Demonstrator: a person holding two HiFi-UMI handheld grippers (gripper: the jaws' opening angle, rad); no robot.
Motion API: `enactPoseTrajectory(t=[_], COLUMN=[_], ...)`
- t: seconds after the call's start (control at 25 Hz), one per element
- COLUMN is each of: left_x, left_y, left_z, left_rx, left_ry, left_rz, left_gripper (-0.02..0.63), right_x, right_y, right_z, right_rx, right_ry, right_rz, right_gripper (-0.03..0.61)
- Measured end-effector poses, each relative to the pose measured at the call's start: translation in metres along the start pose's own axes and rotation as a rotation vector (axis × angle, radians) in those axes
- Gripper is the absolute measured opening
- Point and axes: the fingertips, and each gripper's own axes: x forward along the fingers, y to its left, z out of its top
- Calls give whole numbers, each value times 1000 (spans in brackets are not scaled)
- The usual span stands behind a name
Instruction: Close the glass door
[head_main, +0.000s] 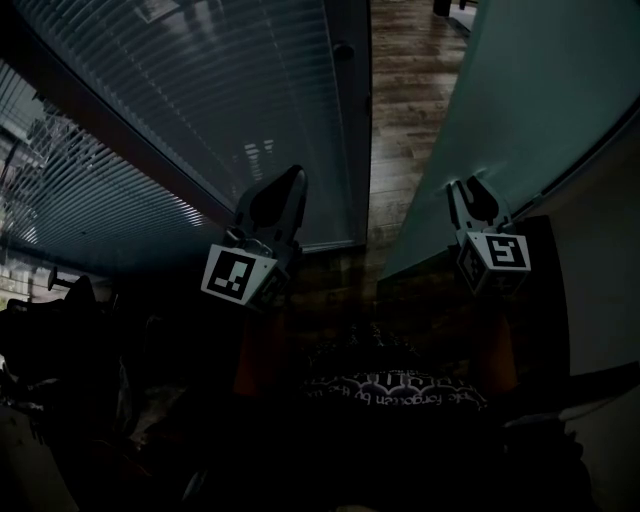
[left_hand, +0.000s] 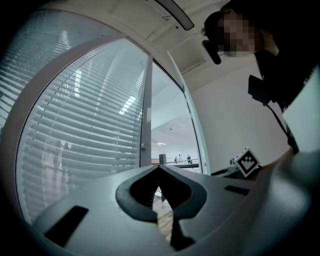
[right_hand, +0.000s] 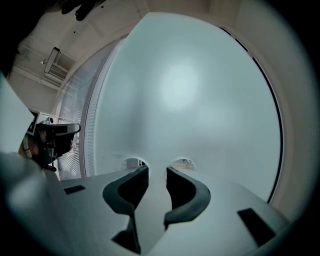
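Observation:
The frosted glass door (head_main: 540, 90) stands ajar on the right, its edge slanting down toward the floor. It fills the right gripper view (right_hand: 200, 100) and shows as a thin pale edge (left_hand: 192, 125) in the left gripper view. My right gripper (head_main: 468, 186) points at the door's face, its jaws apart with nothing between them (right_hand: 154, 170), tips very near the glass. My left gripper (head_main: 292, 178) is held in front of the gap, jaws closed tip to tip and empty (left_hand: 159, 169).
A fixed glass wall with blinds (head_main: 200, 100) runs along the left, ending in a dark frame post (head_main: 345, 50). Wooden floor (head_main: 405, 90) shows through the gap. A white wall (head_main: 600, 280) lies right of the door. Far-off people (left_hand: 182, 159) stand in the hall beyond.

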Motion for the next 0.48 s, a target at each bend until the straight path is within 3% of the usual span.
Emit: enactPoseTrajectory(t=[0.48], left_x=[7], left_y=[2], left_z=[0], left_rx=[8], left_ry=[-6], left_rz=[2], left_gripper=[2], right_x=[9], right_y=[-6], right_z=[-1], right_rx=[0], right_ry=[3], right_rz=[-1], right_gripper=[112])
